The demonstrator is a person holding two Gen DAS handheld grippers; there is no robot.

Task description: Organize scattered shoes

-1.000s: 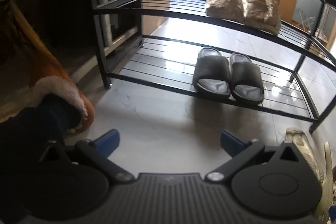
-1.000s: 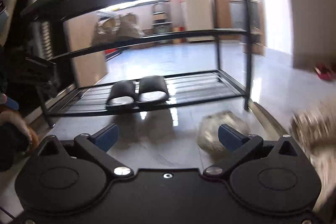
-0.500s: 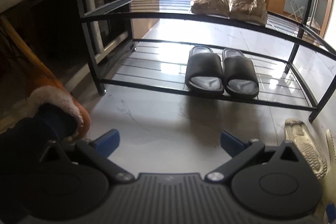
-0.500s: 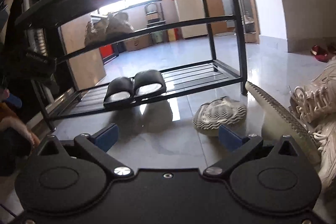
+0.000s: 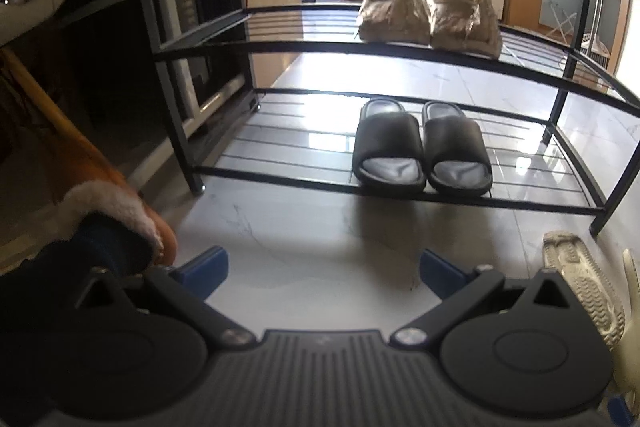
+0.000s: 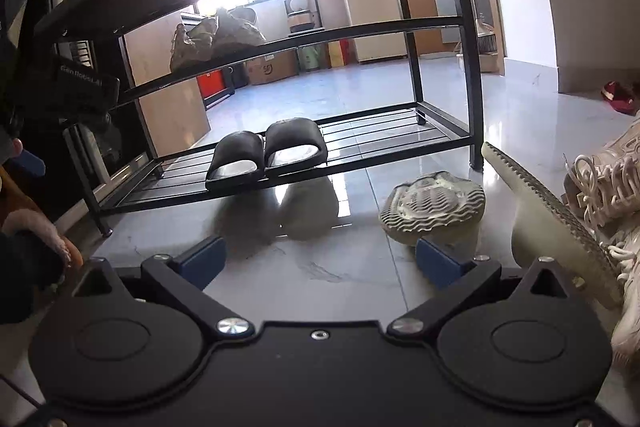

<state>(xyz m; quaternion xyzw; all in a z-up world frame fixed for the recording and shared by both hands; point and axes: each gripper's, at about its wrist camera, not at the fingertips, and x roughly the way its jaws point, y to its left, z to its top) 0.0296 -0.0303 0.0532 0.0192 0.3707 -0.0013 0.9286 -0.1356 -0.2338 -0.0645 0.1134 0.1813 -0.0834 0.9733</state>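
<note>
A black metal shoe rack [image 5: 400, 47] [image 6: 288, 41] stands ahead. A pair of black slides [image 5: 422, 147] [image 6: 266, 153] sits on its bottom shelf, a pair of beige shoes [image 5: 428, 11] [image 6: 216, 39] on the middle shelf. Cream sneakers lie on the floor at the right: one sole-up [image 6: 434, 205] [image 5: 584, 283], one on its side [image 6: 556, 219], a laced one [image 6: 604, 179] beyond. My left gripper [image 5: 322, 269] and right gripper [image 6: 320, 255] are open and empty, low above the floor before the rack.
Glossy marble floor [image 5: 312, 239] lies before the rack. The person's orange, fleece-cuffed sleeve [image 5: 112, 203] is at the left. A red shoe [image 6: 618, 95] lies far right near the wall. Boxes and cabinets stand behind the rack.
Both grippers have pulled back and steadied. The floor sneakers have come into view at the right. Both stay open.
</note>
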